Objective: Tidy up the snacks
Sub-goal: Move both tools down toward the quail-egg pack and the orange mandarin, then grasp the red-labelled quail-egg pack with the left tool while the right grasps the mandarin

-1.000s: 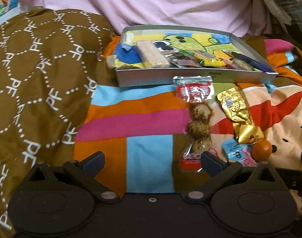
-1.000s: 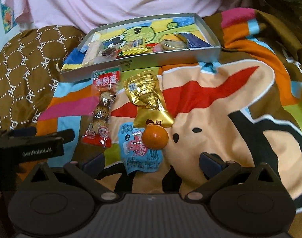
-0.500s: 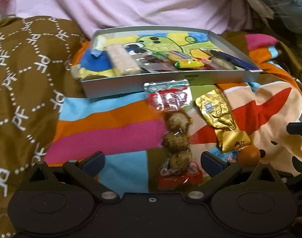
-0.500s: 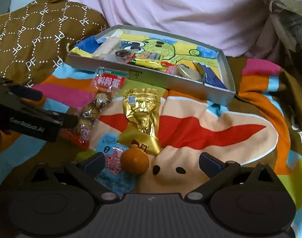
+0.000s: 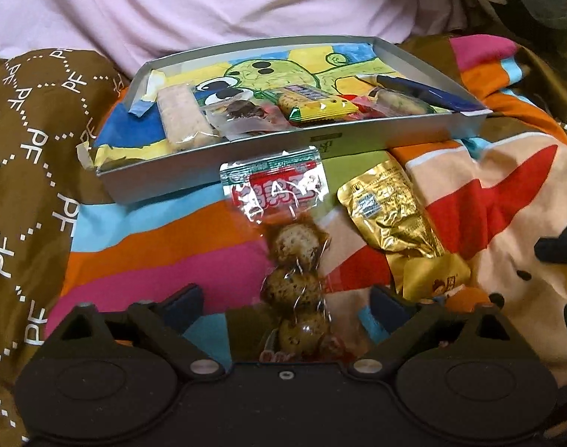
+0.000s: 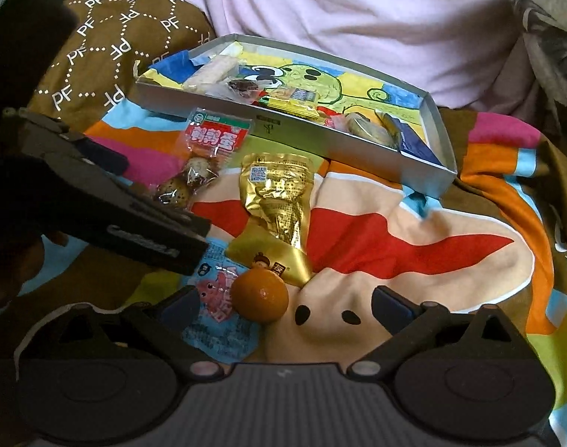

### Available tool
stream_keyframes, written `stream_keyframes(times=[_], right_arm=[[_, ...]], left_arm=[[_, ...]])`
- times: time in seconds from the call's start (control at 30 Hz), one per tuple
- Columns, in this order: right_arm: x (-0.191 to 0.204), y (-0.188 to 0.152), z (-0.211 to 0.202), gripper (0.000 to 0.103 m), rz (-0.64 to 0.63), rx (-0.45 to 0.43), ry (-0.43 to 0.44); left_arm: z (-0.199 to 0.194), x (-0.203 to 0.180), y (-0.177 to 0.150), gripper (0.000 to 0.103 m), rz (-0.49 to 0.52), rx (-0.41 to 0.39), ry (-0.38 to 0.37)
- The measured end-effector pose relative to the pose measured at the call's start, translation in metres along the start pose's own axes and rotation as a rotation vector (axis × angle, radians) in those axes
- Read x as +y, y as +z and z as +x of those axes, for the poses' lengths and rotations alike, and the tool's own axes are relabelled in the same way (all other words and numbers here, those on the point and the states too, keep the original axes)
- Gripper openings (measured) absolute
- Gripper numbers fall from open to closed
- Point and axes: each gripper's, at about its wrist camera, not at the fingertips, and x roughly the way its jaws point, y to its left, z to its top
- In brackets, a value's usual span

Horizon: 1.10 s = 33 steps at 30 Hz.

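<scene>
3 eggs in the egg pack [image 5: 294, 260] lined up lengthwise between the closing left hand-held gripper [image 5: 283, 300], not yet pinched; right hand-held gripper [image 6: 285, 303] wide open, empty.

Before you, a grey tray [image 5: 224, 178] lined with a green cartoon, a gold pouch [image 5: 387, 208] beside it, a striped multicoloured blanket [image 5: 153, 246] beneath

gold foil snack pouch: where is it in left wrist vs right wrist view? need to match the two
Left wrist: gold foil pouch right of centre, beside the quail egg pack, in front of the grey tray.
Right wrist: gold foil pouch centre, just behind the small orange.
Shared landmark: the tray's near wall, directly behind the pouch in both views.
</scene>
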Motion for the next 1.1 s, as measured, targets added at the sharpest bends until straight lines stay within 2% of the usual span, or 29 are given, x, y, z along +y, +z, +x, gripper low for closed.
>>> stream_keyframes(times=[0.13, 0.2, 0.23, 0.33, 0.47, 0.63, 0.77, 0.93, 1.1], right_arm=[[-0.002, 0.001, 0.000, 0.093, 0.013, 0.002, 0.023], [-0.004, 0.002, 0.000, 0.091, 0.028, 0.004, 0.038], [-0.004, 0.002, 0.001, 0.088, 0.035, 0.006, 0.045], [-0.005, 0.003, 0.003, 0.083, 0.050, 0.019, 0.062], [-0.005, 0.004, 0.006, 0.080, 0.068, 0.032, 0.073], [-0.006, 0.003, 0.012, 0.066, 0.084, 0.057, 0.063], [-0.002, 0.004, 0.014, 0.061, 0.078, 0.049, 0.060], [-0.001, 0.004, 0.016, 0.044, 0.087, 0.051, 0.070], [-0.009, 0.004, 0.020, 0.042, 0.149, 0.069, 0.094]], left_arm=[[0.001, 0.001, 0.004, 0.076, -0.015, 0.008, -0.029], [0.001, 0.002, 0.005, 0.058, -0.019, 0.014, -0.042], [0.002, 0.002, 0.006, 0.056, -0.023, 0.019, -0.046], [0.001, 0.004, 0.006, 0.054, -0.040, 0.024, -0.061], [0.000, 0.008, 0.005, 0.050, -0.080, 0.035, -0.075], [-0.002, 0.010, 0.006, 0.048, -0.111, 0.051, -0.078], [-0.004, 0.010, 0.006, 0.045, -0.126, 0.059, -0.080], [-0.007, 0.009, 0.003, 0.044, -0.132, 0.069, -0.091], [-0.011, 0.006, 0.000, 0.043, -0.125, 0.084, -0.107]])
